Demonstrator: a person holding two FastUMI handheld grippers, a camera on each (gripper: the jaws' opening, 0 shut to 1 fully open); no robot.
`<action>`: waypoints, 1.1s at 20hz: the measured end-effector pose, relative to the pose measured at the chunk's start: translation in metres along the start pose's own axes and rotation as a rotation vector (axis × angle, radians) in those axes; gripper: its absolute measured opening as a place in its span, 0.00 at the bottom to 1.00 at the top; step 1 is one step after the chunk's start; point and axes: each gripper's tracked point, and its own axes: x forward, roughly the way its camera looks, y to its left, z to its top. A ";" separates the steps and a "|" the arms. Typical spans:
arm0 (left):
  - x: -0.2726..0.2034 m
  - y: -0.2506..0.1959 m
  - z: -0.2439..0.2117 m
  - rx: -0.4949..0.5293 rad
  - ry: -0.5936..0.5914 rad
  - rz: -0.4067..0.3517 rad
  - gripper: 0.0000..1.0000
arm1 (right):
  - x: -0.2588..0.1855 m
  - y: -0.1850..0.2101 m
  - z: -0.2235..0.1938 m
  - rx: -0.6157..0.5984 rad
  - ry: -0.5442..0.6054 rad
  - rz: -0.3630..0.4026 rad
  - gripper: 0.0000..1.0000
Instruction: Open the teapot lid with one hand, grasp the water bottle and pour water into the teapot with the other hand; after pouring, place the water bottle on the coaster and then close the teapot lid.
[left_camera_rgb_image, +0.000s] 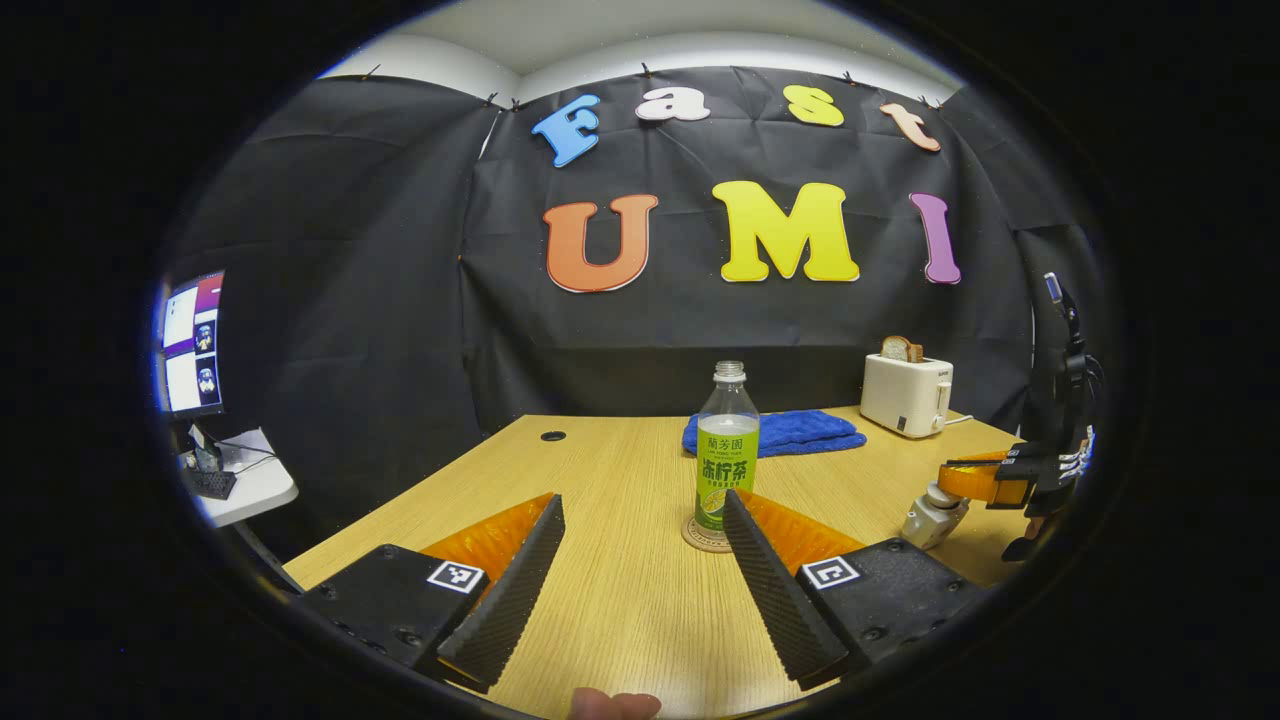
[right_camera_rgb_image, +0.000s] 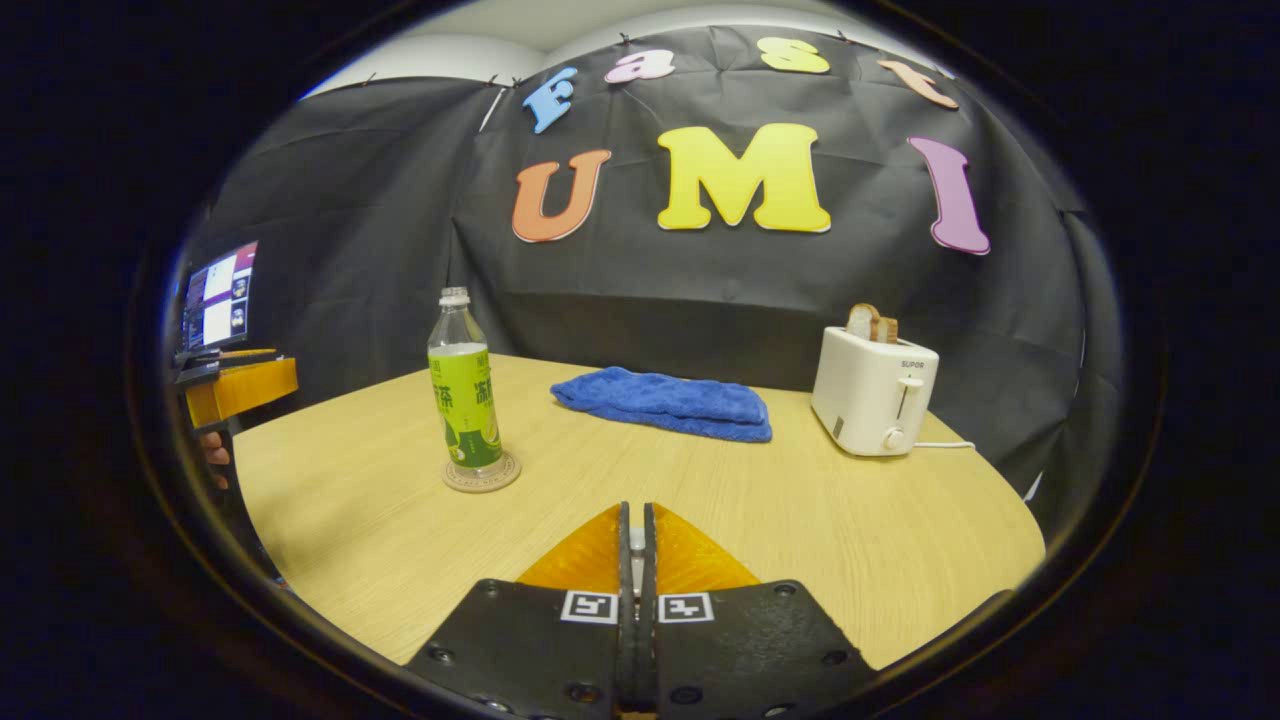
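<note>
A clear water bottle (left_camera_rgb_image: 727, 450) (right_camera_rgb_image: 463, 400) with a green label stands upright on a round coaster (left_camera_rgb_image: 705, 540) (right_camera_rgb_image: 482, 475) in the middle of the wooden table. My left gripper (left_camera_rgb_image: 642, 500) is open just short of the bottle, with nothing between its fingers; its body (right_camera_rgb_image: 235, 390) shows at the left edge of the right gripper view. A white teapot (left_camera_rgb_image: 932, 518) sits at the table's right, and my right gripper (left_camera_rgb_image: 985, 482) (right_camera_rgb_image: 636, 510) is over it. Its fingers are shut with a sliver of the white lid knob (right_camera_rgb_image: 636, 540) between them. The pot's body is hidden under that gripper.
A folded blue towel (left_camera_rgb_image: 790, 432) (right_camera_rgb_image: 665, 400) lies at the back of the table (left_camera_rgb_image: 620, 600). A white toaster (left_camera_rgb_image: 905, 393) (right_camera_rgb_image: 875, 390) holding bread stands at the back right. A monitor (left_camera_rgb_image: 190, 340) sits on a side stand to the left.
</note>
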 end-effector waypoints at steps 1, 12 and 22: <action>0.000 -0.001 0.001 -0.001 -0.002 -0.002 0.99 | 0.000 0.000 0.000 0.001 -0.003 0.001 0.00; -0.002 -0.004 0.004 -0.009 -0.009 -0.015 0.99 | 0.002 0.001 -0.011 0.001 0.009 -0.010 0.04; -0.012 -0.027 0.026 -0.040 -0.050 -0.047 0.99 | -0.052 -0.004 0.052 0.067 -0.216 -0.094 0.92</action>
